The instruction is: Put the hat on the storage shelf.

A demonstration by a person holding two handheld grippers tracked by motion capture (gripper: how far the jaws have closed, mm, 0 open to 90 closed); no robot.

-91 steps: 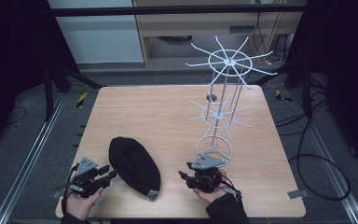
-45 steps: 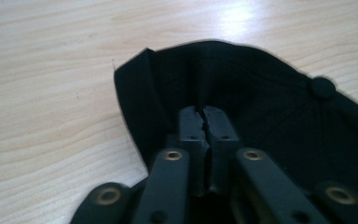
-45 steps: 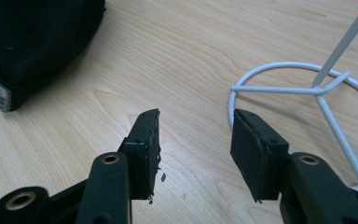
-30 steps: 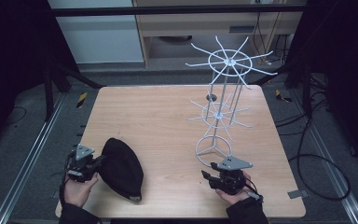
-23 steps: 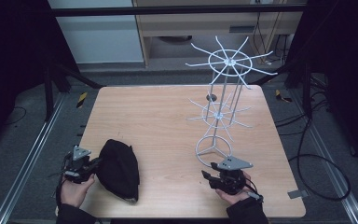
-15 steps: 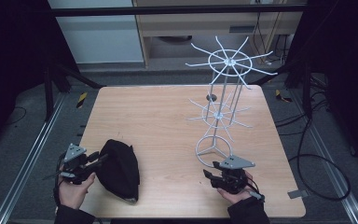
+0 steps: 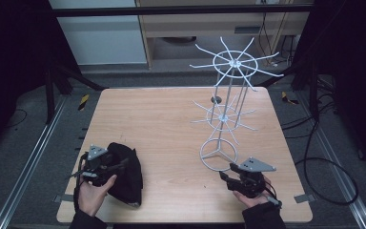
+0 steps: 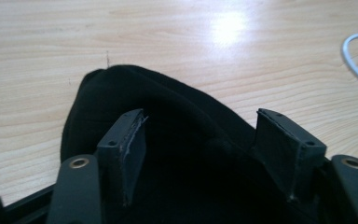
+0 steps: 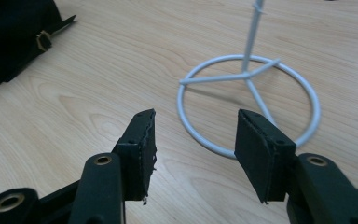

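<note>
We're watching the left gripper (image 7: 116,167) hovering at the black cap (image 7: 126,169), which is lying on the table (image 7: 162,124) near its front left corner. Its jaws have just been opening and are standing wide, the dark fabric between them but not pinched. Over on the other side, the right gripper (image 9: 195,140) is holding its jaws apart, empty, pointing at the white wire rack (image 9: 247,79) and its ring base.

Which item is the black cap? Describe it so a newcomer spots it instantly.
On the wooden table, look to the near left corner. The black cap lies crumpled beside the left gripper. It is the one soft, dark thing; the white wire rack stands at the right.
</note>
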